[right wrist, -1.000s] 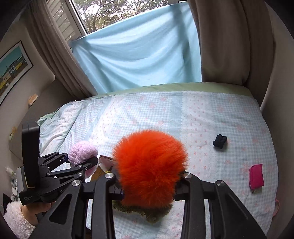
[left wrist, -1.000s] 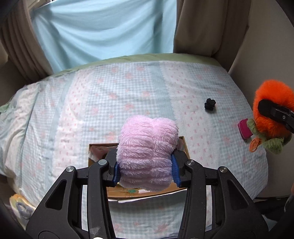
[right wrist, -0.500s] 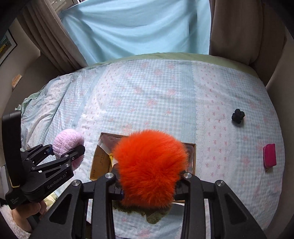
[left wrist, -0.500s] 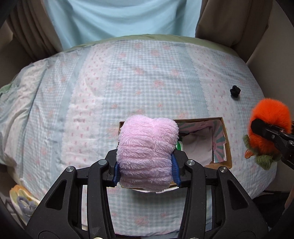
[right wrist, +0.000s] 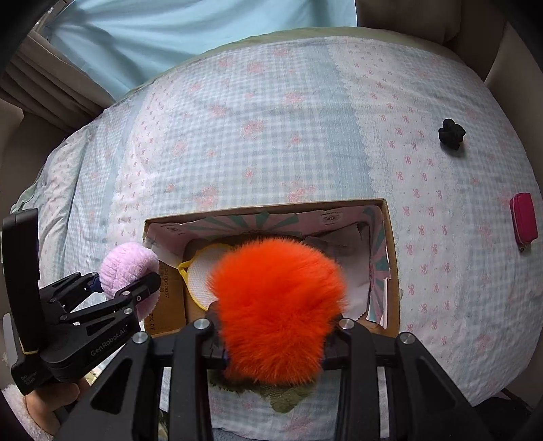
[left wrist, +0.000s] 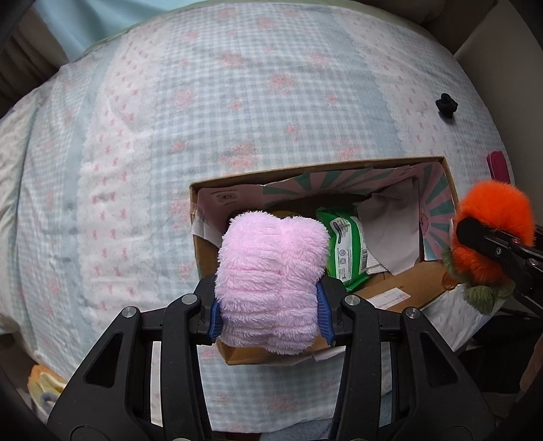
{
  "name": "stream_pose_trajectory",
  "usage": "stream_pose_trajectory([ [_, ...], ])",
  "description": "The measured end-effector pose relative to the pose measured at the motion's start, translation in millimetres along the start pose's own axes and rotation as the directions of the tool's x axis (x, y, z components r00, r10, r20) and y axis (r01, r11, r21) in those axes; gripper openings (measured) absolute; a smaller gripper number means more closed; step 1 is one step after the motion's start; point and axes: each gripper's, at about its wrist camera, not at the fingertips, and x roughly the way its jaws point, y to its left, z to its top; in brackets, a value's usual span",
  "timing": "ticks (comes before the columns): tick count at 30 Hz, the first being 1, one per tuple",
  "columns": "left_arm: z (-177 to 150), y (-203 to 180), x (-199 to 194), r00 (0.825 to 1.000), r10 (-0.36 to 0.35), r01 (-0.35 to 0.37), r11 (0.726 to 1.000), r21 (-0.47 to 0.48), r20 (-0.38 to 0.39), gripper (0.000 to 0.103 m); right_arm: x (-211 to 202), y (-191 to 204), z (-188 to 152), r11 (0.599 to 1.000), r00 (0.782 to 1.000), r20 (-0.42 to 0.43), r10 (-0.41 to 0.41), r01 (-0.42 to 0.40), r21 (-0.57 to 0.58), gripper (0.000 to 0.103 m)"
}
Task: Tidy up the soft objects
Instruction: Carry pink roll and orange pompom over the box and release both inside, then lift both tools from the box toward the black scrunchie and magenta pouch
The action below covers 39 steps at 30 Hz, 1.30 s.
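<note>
My left gripper (left wrist: 269, 313) is shut on a fluffy pink plush (left wrist: 271, 278), hanging over the left end of an open cardboard box (left wrist: 305, 173) on the bed. The same pink plush (right wrist: 127, 268) shows at the box's left rim in the right wrist view, in the left gripper (right wrist: 130, 288). My right gripper (right wrist: 275, 342) is shut on a furry orange plush (right wrist: 276, 305) with green leaves beneath, over the box (right wrist: 390, 244). In the left wrist view that orange plush (left wrist: 492, 224) hangs at the box's right end. Inside lie a green wipes pack (left wrist: 346, 247) and a yellow-edged white item (right wrist: 200, 271).
The bed (left wrist: 237, 101) has a blue-and-pink checked cover. A small black item (right wrist: 450, 133) and a magenta pouch (right wrist: 523, 222) lie on it to the right of the box. Curtains and a pale blue cloth (right wrist: 169, 30) hang behind. A hand in a fuzzy sleeve (right wrist: 20, 407) holds the left gripper.
Both grippers have come down and tipped toward the bed, each still holding its plush. The box, earlier mostly hidden behind the toys, now lies open below them.
</note>
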Motion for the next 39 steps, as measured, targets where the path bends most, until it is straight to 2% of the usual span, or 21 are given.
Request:
stream_pose_trajectory([
  [8,5,-11,47,0.995,-0.015,0.018,0.999,0.034,-0.094,0.040,54,-16,13,1.000,0.993,-0.117,0.008,-0.007,0.013,0.032],
  [11,3,-20,58,0.994,0.007,0.002,0.997,0.079,-0.113,0.040,64,-20,17,0.999,0.990,-0.140,0.030,-0.026,0.031,0.032],
  [12,2,-22,61,0.993,0.011,0.000,0.996,0.089,-0.117,0.043,66,-21,19,0.999,0.988,-0.147,0.039,-0.035,0.035,0.033],
  [13,2,-23,63,0.993,0.013,-0.002,0.996,0.094,-0.117,0.053,68,-22,20,0.999,0.988,-0.148,0.043,-0.038,0.039,0.035],
  [14,2,-24,64,0.993,0.012,-0.001,0.995,0.097,-0.114,0.064,69,-24,22,0.998,0.989,-0.142,0.043,-0.037,0.045,0.041],
  [15,1,-26,64,0.994,0.008,0.003,0.995,0.100,-0.110,0.099,70,-26,23,0.998,0.989,-0.138,0.049,-0.042,0.052,0.045],
  [16,1,-27,64,0.994,-0.002,0.014,0.994,0.107,-0.111,0.103,72,-28,24,0.997,0.989,-0.138,0.060,-0.051,0.064,0.057],
  [17,1,-29,62,0.994,0.002,0.010,0.993,0.117,-0.108,0.103,74,-30,25,0.995,0.988,-0.139,0.064,-0.053,0.080,0.080],
  [19,-1,-32,55,0.998,0.020,-0.011,0.990,0.139,-0.066,0.103,73,-36,25,0.993,0.990,-0.125,0.066,-0.053,0.102,0.103],
  [22,-6,-34,54,0.997,0.009,0.002,0.989,0.151,-0.073,0.103,65,-40,21,0.993,0.996,-0.072,0.053,-0.045,0.109,0.103],
  [28,-17,-31,45,0.997,-0.001,0.011,0.991,0.131,-0.078,0.103,46,-40,8,0.995,0.998,-0.040,0.046,-0.043,0.093,0.103],
  [39,-36,-25,-8,0.999,0.031,-0.033,0.995,0.094,0.027,0.103,-10,-15,-12,0.999,0.997,0.058,0.046,-0.047,0.015,0.103],
])
